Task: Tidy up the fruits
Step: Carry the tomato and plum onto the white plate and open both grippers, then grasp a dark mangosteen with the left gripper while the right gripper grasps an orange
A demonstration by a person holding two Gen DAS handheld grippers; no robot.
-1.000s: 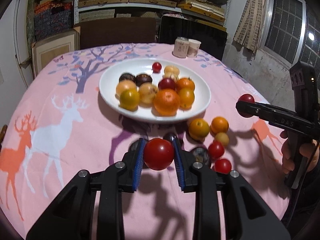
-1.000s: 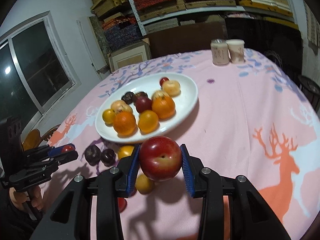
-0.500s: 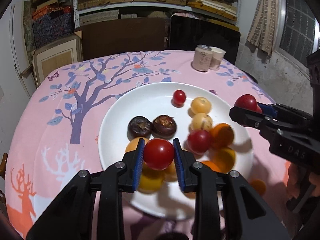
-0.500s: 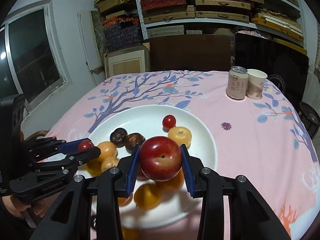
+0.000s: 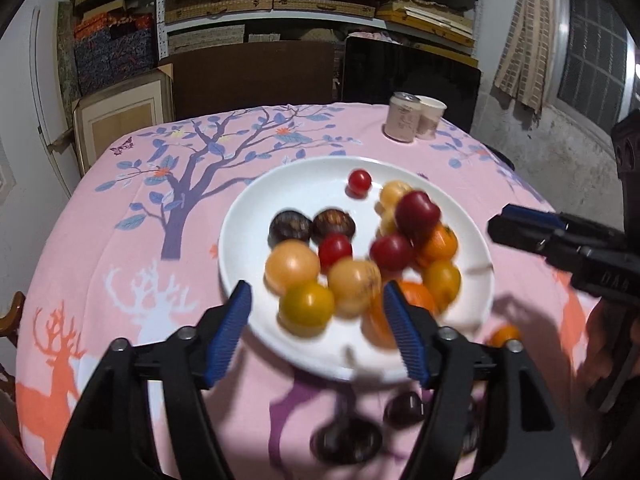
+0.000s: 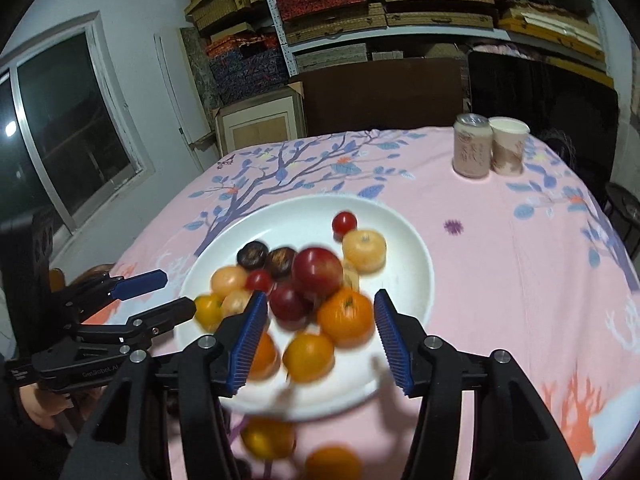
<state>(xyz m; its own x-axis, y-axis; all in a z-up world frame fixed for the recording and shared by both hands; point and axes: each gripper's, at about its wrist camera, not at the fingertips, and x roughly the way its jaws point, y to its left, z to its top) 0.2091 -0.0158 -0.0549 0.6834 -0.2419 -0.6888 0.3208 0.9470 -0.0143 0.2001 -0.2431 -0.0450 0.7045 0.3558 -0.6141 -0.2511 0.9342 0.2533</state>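
Note:
A white plate [image 5: 248,208] [image 6: 404,240] on the pink deer-print cloth holds several orange, yellow, red and dark fruits. My left gripper [image 5: 318,308] hovers over the plate's near rim, its jaws opening with nothing between the blue pads; a small red tomato [image 5: 335,249] [image 6: 259,280] lies on the plate ahead of it. My right gripper [image 6: 319,312] also hangs over the plate, jaws opening and empty; a big red plum [image 6: 317,274] [image 5: 417,212] sits on top of the pile, blurred. Each gripper shows in the other's view: the right gripper [image 5: 520,224] and the left gripper [image 6: 176,294].
Loose fruits lie on the cloth near the plate's front: dark plums [image 5: 348,440], an orange [image 5: 504,334] [image 6: 332,462], a yellow one [image 6: 266,436]. A can [image 6: 472,148] and a paper cup [image 6: 508,146] stand at the far right. Shelves and a window lie beyond.
Both grippers moved forward over the plate, then opened. The red tomato left the left jaws and the red plum left the right jaws; both now lie among the fruit on the plate.

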